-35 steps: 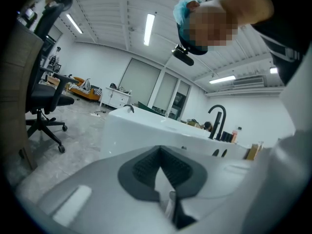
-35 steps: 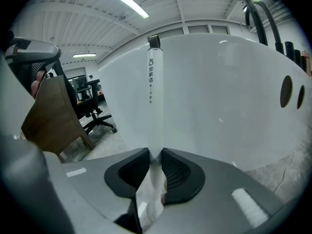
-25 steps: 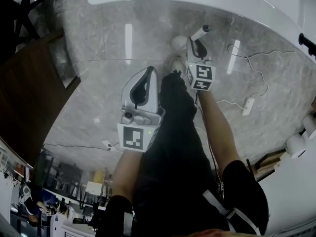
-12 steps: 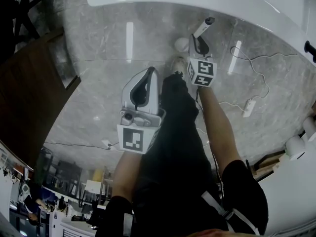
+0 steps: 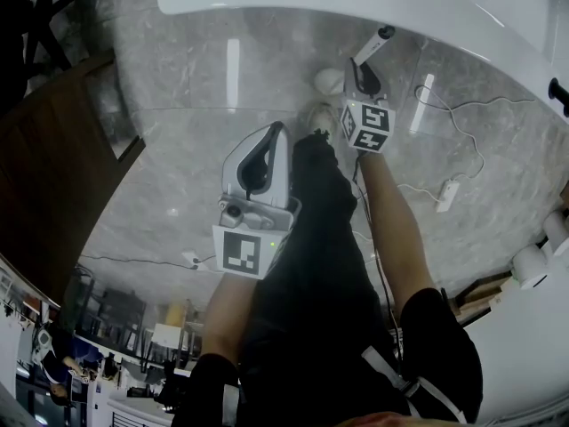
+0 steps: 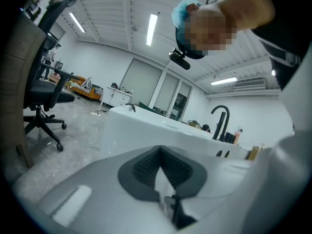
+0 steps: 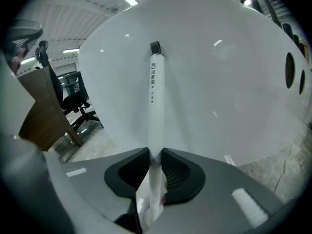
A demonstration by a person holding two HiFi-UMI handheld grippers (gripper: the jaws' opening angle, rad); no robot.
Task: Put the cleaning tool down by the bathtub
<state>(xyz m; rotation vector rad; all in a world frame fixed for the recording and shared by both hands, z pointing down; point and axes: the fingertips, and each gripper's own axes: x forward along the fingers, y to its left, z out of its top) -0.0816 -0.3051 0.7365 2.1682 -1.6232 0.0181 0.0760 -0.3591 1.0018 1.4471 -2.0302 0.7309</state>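
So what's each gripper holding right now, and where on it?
Right gripper grips the cleaning tool partway down its white handle, loop end sticking out ahead. Left gripper holds nothing.

Dark print (unreadable) on cleaning tool (image 7: 156, 101)

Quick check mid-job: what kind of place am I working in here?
Likely a lab or showroom bathroom mock-up, not a home: a white bathtub on grey marble-look floor, with a black office chair and ceiling strip lights beyond.
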